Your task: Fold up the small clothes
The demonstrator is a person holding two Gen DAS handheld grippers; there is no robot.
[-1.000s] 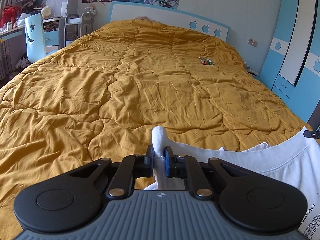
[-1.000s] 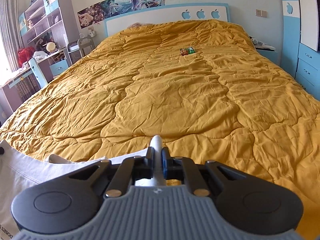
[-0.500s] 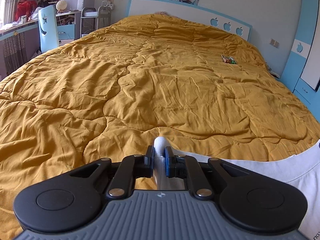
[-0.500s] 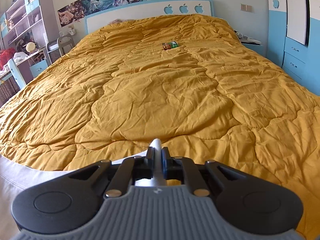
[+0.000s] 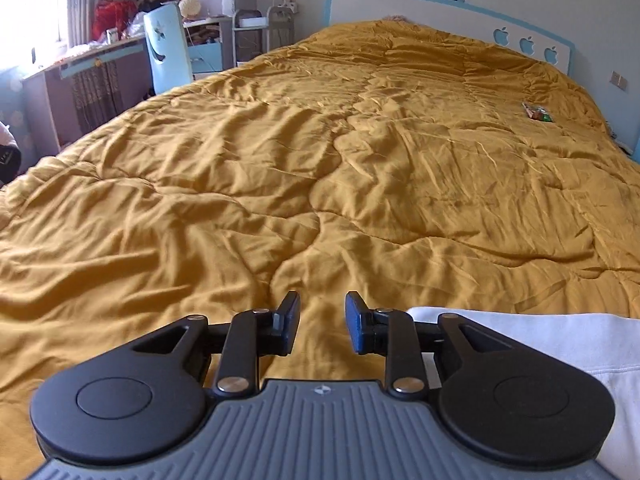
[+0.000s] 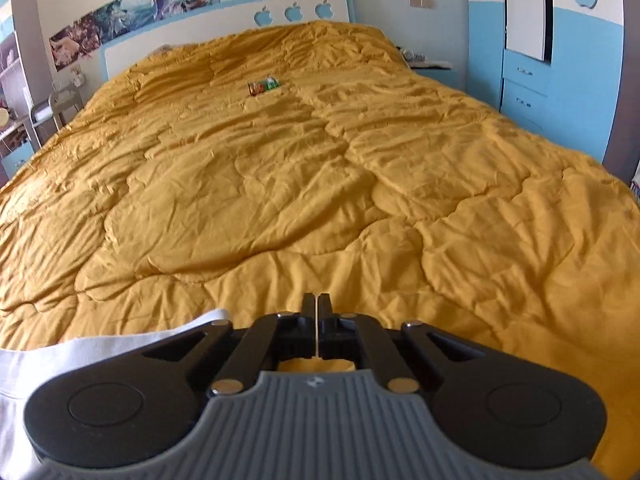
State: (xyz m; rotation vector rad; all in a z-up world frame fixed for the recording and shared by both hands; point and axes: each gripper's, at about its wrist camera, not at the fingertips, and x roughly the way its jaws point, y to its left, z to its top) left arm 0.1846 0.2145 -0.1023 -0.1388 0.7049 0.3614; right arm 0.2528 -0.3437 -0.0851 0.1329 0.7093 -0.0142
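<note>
Left wrist view: I saw my left gripper (image 5: 322,322) tilted down over the mustard quilt (image 5: 320,152), its jaws opening with only quilt showing between them. One white garment (image 5: 560,344) lay on the quilt just right of the right finger. Only this view showed one light blue chair (image 5: 168,50) beside the desk (image 5: 80,60).

Right wrist view: my right gripper (image 6: 316,322) was also tilted down, jaws fully closed with nothing visibly held. The white garment (image 6: 100,346) lay at lower left. Only this view showed the blue wardrobe (image 6: 560,40). One small coloured packet (image 6: 263,86) lay far up the quilt; three apple cutouts marked the headboard (image 6: 224,24).
</note>
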